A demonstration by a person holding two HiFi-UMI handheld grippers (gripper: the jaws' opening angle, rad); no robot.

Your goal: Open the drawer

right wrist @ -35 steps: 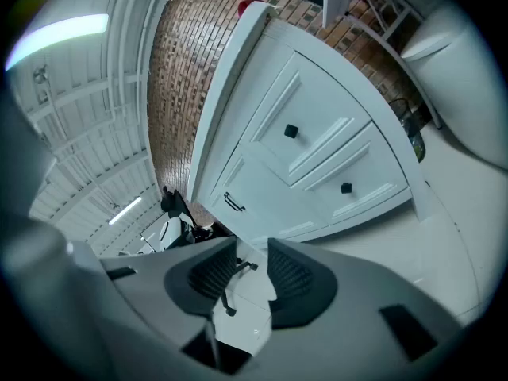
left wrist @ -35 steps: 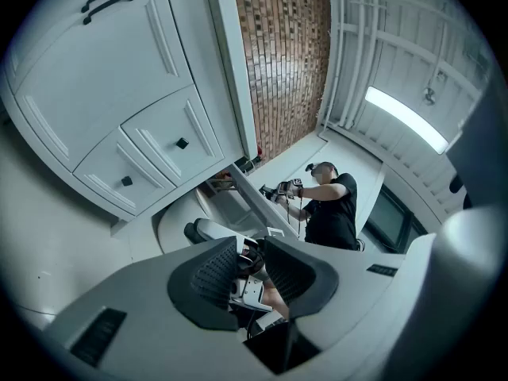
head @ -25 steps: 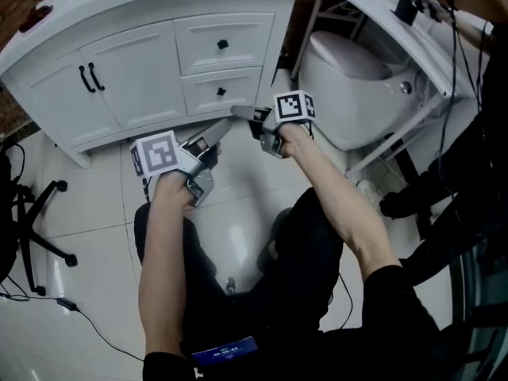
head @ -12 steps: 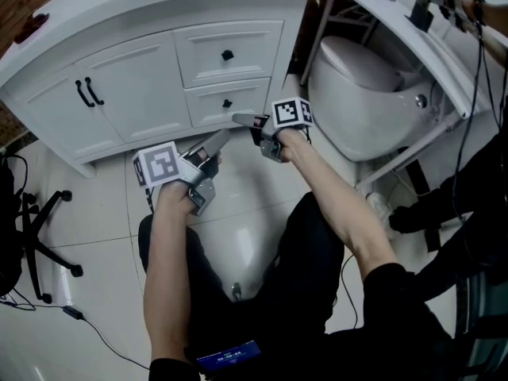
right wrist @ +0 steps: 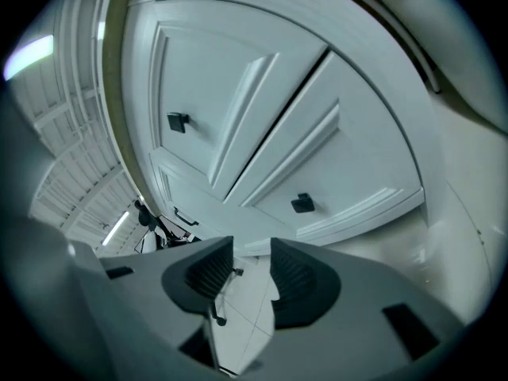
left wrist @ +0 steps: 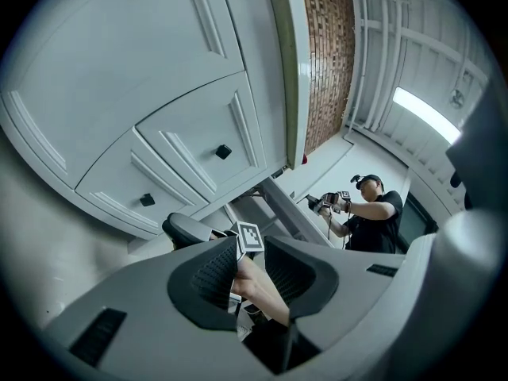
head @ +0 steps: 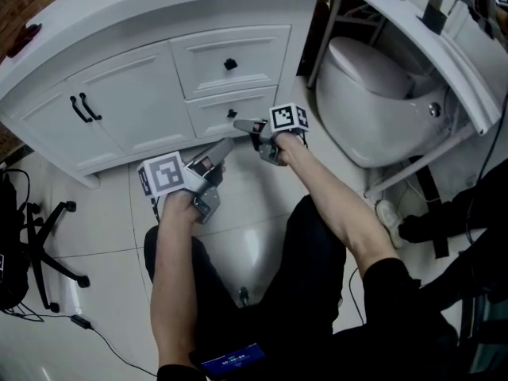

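Note:
The white vanity (head: 119, 22) has two shut drawers at its right. The upper drawer (head: 254, 50) and the lower drawer (head: 208, 117) each carry a small black knob. In the head view my right gripper (head: 238, 123) is just below and right of the lower knob (head: 231, 113), apart from it. In the right gripper view that knob (right wrist: 302, 204) lies above my right gripper (right wrist: 252, 270), whose jaws are opening with nothing between them. My left gripper (head: 225, 144) hangs lower over the floor, open and empty. The left gripper view shows the left gripper (left wrist: 248, 264) and both knobs far off.
A white toilet (head: 373, 94) stands right of the vanity. Two cabinet doors with black handles (head: 79, 108) are left of the drawers. An office chair base (head: 48, 244) and a cable lie on the tiled floor at left. A person (left wrist: 373, 213) stands in the background.
Both grippers have sunk and moved toward the vanity's foot. The right gripper's tip has come close to the lower drawer's knob, and its jaws have spread.

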